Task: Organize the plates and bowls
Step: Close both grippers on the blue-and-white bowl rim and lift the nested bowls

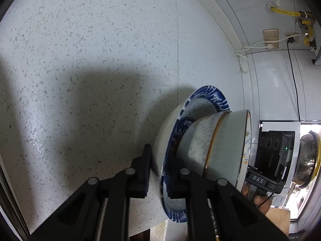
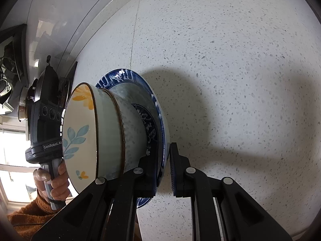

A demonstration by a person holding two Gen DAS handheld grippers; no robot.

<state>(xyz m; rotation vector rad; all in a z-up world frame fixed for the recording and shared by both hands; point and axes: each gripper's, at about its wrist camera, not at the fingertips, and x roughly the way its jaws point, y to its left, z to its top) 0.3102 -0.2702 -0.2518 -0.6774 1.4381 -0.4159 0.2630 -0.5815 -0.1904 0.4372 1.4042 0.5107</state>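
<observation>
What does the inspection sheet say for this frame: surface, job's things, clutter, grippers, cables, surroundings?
Surface: speckled white countertop, shadowed near the dishes.
Job's things: blue-rimmed plate carrying two nested bowls; the inner one shows orange and blue leaf print.
Clutter: nothing seen on the counter.
Grippers: left hand-held gripper shut on the plate's rim; right hand-held gripper shut on the rim opposite.
Cables: white cord and black cord running from wall sockets.
Surroundings: tiled wall, yellow gas hose, a person's orange sleeve.

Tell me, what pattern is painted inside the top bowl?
Blue leaves and orange flowers on cream inside the top bowl, seen best in the right wrist view.
</observation>
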